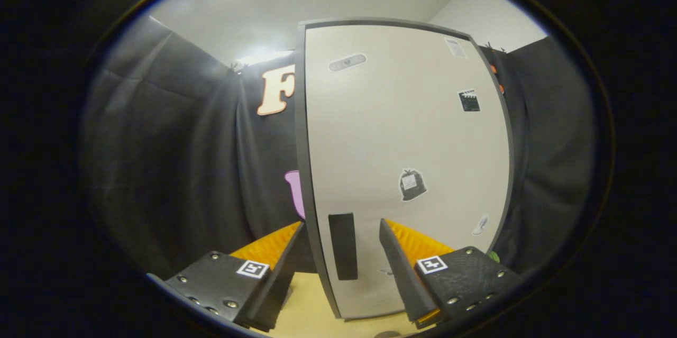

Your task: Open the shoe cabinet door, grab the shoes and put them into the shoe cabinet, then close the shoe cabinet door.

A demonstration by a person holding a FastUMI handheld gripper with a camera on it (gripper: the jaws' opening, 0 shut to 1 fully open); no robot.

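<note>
The shoe cabinet door (pixel 407 131), a tall pale panel with a dark edge, stands just ahead of the gripper (pixel 341 240), whose fingers are spread wide and hold nothing. Its black rectangular handle (pixel 342 246) sits between the fingers, nearer the left one, and the door's near edge runs between them too. Closing now could clamp the edge rather than the handle, or slip off the flat panel.

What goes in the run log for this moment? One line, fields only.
stage: opening door | gripper: open, straddling door's left edge | handle: dark, between jaws, not gripped | shoe cabinet door: appears shut
</note>
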